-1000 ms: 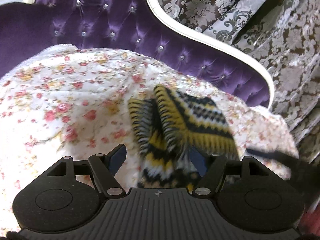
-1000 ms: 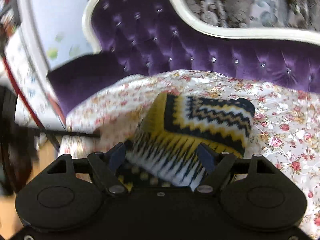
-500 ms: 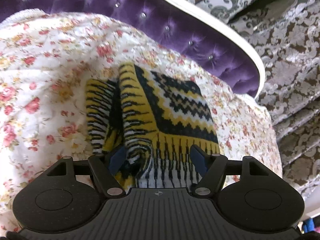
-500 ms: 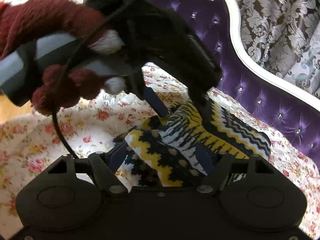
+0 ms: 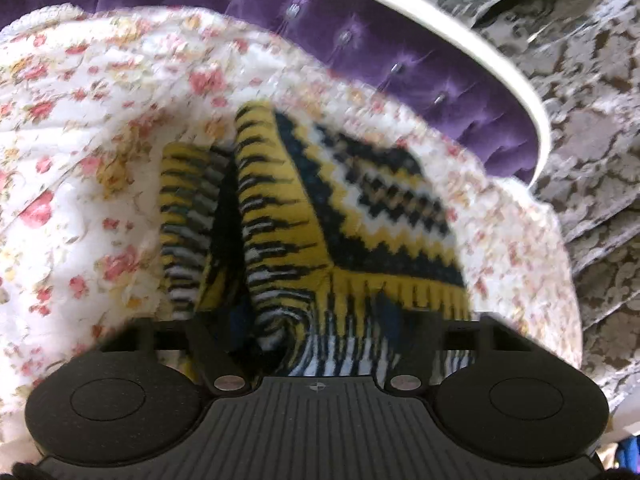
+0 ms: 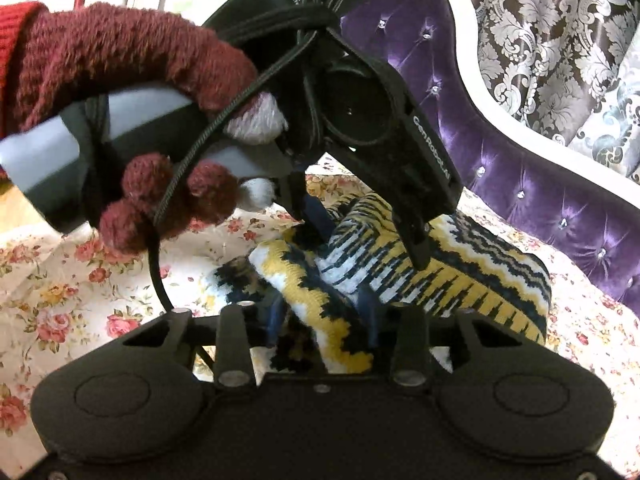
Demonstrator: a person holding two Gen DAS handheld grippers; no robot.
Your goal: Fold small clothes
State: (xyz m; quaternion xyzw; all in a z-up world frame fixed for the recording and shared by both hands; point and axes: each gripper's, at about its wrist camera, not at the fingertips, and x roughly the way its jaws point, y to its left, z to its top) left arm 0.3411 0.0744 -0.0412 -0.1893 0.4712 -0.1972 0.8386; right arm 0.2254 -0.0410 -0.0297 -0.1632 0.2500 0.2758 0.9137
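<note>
Closing narrow, L gripper (image 5: 316, 320) & R gripper (image 6: 320, 314) jaws each pinch the folded knit garment (image 5: 352, 216) betw. pads.

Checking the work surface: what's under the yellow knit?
The yellow knit lies on a floral sheet covering a purple tufted sofa. Whatever is directly beneath the knit is hidden.
</note>
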